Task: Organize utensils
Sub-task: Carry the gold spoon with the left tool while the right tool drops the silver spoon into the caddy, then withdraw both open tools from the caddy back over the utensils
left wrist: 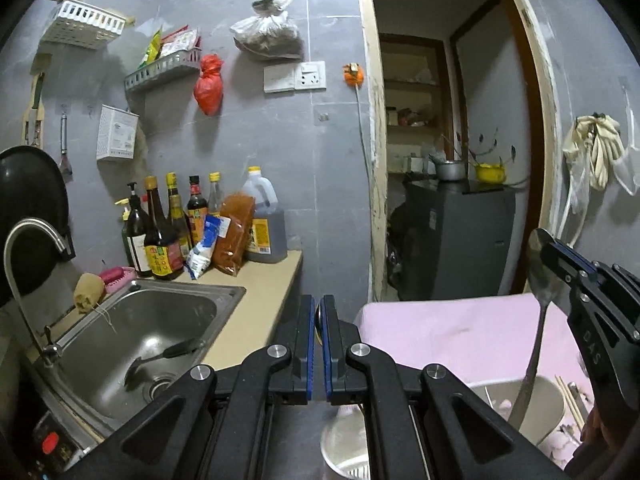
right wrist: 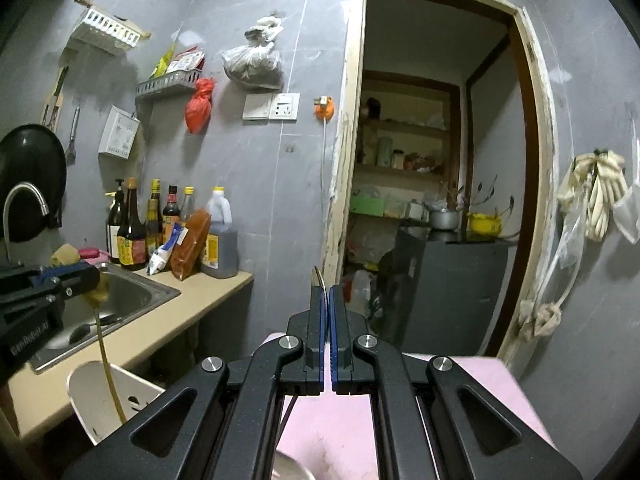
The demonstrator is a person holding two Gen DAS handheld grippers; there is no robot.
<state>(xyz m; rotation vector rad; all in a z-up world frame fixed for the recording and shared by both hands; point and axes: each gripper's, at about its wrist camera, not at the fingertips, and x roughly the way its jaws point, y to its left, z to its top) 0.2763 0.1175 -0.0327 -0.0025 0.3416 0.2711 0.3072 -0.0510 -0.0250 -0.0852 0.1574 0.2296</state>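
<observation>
My left gripper (left wrist: 319, 304) is shut on a yellow spoon (right wrist: 97, 289); in the right wrist view its thin handle hangs down into a white slotted holder (right wrist: 86, 390). In the left wrist view only a dark sliver of that spoon shows between the pads, with the holder (left wrist: 344, 446) just below. My right gripper (right wrist: 326, 292) is shut on a metal spoon (left wrist: 538, 268), held bowl-up. The spoon's handle slants down into a pale round cup (left wrist: 554, 408) on the pink-covered table (left wrist: 460, 340). Both grippers hover above that table, the right one (left wrist: 554, 250) to the right of the left.
A steel sink (left wrist: 120, 308) with a black utensil (left wrist: 160, 360) inside lies to the left, with a faucet (left wrist: 36, 232) and a row of bottles (left wrist: 168, 232) on the beige counter (left wrist: 256, 312). Chopsticks (left wrist: 570, 398) lie by the cup. A doorway (right wrist: 432, 160) opens ahead.
</observation>
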